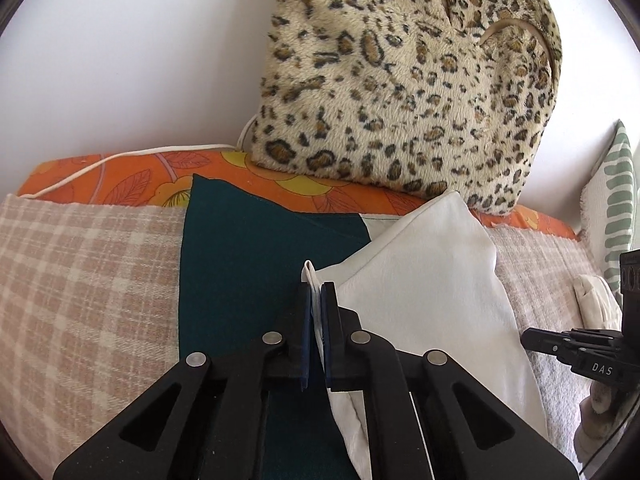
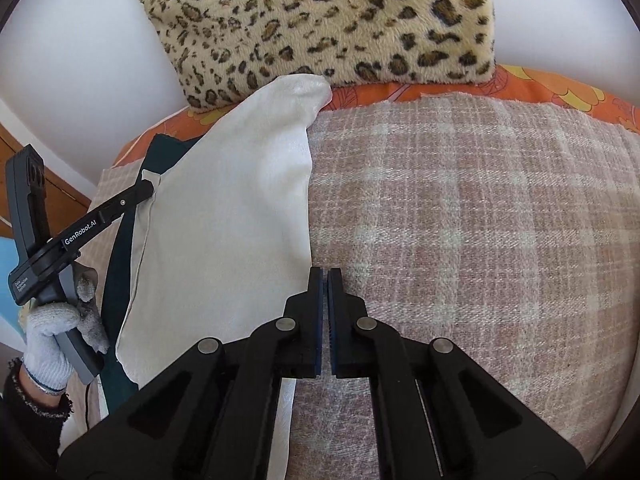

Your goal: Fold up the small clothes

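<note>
A white garment (image 1: 432, 280) lies partly on a dark teal cloth (image 1: 240, 248) spread over the plaid blanket (image 1: 80, 280). My left gripper (image 1: 318, 286) is shut on the garment's left hem, and a small loop of white fabric pokes out past the pads. In the right wrist view the garment (image 2: 240, 208) runs back to a far corner at the leopard cushion, with the left gripper (image 2: 148, 190) pinching its left edge. My right gripper (image 2: 325, 274) is shut at the garment's right edge, a pale sliver showing between the pads. Its tip (image 1: 526, 336) touches that edge.
A leopard-print cushion (image 1: 400, 80) leans on the white wall behind, on an orange floral sheet (image 1: 140, 176). A green-patterned pillow (image 1: 616, 200) and a bunched white cloth (image 1: 592, 300) sit at the right. A gloved hand (image 2: 48, 344) holds the left gripper.
</note>
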`<state>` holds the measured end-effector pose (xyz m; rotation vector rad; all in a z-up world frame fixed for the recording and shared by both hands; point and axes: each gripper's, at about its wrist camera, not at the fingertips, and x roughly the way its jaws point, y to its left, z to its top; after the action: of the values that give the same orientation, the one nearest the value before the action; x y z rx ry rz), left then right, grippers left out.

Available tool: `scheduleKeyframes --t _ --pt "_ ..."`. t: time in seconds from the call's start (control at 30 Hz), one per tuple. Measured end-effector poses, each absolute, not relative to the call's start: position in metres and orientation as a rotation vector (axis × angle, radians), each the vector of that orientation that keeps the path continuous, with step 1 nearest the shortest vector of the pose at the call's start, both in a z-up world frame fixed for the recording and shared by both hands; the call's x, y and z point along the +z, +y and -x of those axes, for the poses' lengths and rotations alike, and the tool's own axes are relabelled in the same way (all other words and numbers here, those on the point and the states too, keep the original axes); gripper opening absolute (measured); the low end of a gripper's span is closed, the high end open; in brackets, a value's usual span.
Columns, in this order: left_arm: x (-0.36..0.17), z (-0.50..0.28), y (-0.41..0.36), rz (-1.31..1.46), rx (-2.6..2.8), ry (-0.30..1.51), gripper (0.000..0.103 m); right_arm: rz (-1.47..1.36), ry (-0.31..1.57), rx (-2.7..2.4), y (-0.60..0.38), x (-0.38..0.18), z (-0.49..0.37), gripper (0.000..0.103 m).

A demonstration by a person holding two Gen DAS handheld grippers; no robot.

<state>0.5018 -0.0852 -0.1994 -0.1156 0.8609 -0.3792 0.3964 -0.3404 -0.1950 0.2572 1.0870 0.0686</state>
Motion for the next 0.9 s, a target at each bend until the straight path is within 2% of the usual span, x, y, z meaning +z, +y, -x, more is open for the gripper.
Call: scheduleKeyframes --t 0.03,0.07,0.1,0.4,0.43,0.5,0.53,0.57,0.7,0.9 --pt "-0.199 -0.506 -0.083 0.124 -0.366 0.891 0.037 -0.272 1.088 0.072 -0.342 -0.194 -0.396 0.003" --pt "-0.198 -0.508 -0.077 0.147 -0.361 0.911 0.046 -0.271 1.086 0.069 -0.343 -0.193 -0.394 0.003" --pt "-0.195 -0.508 -0.071 0.17 -0.348 0.9 0.048 -0.254 1.084 0.058 -0.342 -0.192 -0.394 0.003" --pt "-0.151 -0.46 -0.032 0.161 -0.348 0.842 0.048 -0.248 1.052 0.104 -0.332 -0.158 -0.349 0.006" --pt "-0.146 -0.45 -0.029 0.156 -0.35 0.838 0.048 -0.253 1.045 0.108 -0.332 -0.151 -0.341 0.01" --pt "-0.133 -0.428 -0.021 0.139 -0.341 0.823 0.048 -0.26 1.026 0.114 -0.332 -0.137 -0.324 0.026" --pt "-0.128 -0.417 -0.017 0.135 -0.342 0.818 0.048 -0.258 1.014 0.113 -0.332 -0.13 -0.314 0.037" --pt "-0.123 -0.405 -0.015 0.131 -0.347 0.816 0.048 -0.257 1.003 0.109 -0.331 -0.124 -0.305 0.041" --pt "-0.11 -0.357 -0.007 0.136 -0.374 0.813 0.055 -0.294 0.996 0.117 -0.335 -0.105 -0.262 0.041" --pt "-0.123 -0.283 0.009 0.182 -0.431 0.867 0.055 -0.296 1.012 0.104 -0.331 -0.098 -0.189 0.041"
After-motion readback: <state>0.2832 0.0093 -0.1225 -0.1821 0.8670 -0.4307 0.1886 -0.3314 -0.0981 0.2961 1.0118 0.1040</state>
